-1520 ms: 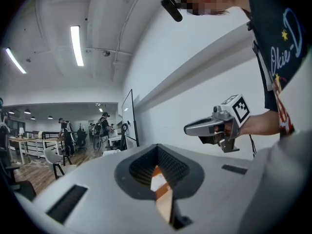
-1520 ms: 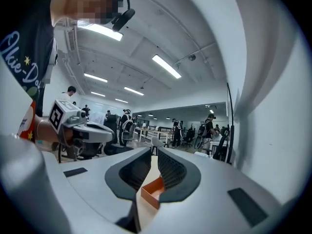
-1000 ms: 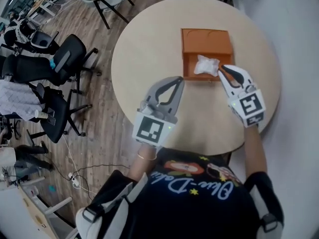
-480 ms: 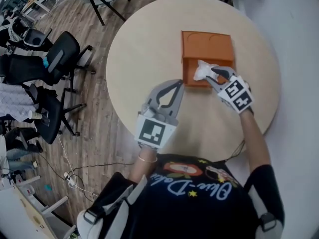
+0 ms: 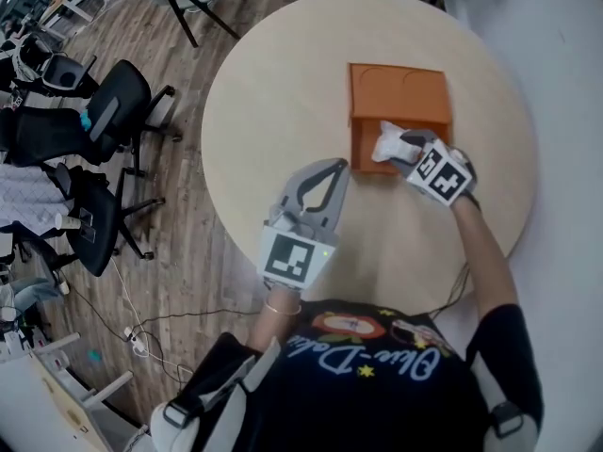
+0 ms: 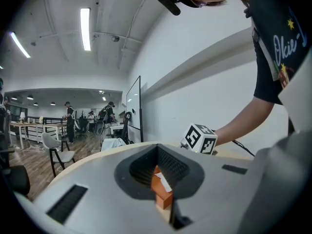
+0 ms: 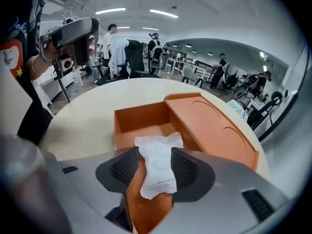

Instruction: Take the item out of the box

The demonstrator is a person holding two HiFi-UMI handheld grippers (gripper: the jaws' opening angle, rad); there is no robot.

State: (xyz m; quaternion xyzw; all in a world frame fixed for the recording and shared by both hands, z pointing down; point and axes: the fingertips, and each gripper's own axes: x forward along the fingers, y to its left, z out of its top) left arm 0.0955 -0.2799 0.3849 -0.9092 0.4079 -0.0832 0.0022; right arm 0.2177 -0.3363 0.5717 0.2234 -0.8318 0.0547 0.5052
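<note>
An orange box (image 5: 398,90) lies on the round beige table (image 5: 273,111), its drawer part pulled toward me. A crumpled white packet (image 5: 385,143) rests in the drawer. My right gripper (image 5: 403,151) reaches into the drawer from the near right. Its jaws are opening, and in the right gripper view the packet (image 7: 158,165) lies between the two black pads (image 7: 127,167) without being squeezed. My left gripper (image 5: 332,166) hovers over the table's near side, left of the box, with its tips together and nothing held. Through its jaw window the box (image 6: 161,191) shows.
Black office chairs (image 5: 104,121) stand on the wooden floor left of the table. A grey wall runs along the right. The table's rim (image 5: 226,215) curves close under my left gripper. People stand far back in the room (image 7: 112,43).
My right gripper has moved forward and left from the box's near corner into the drawer, over the packet, and its jaws have spread. The left gripper has barely shifted.
</note>
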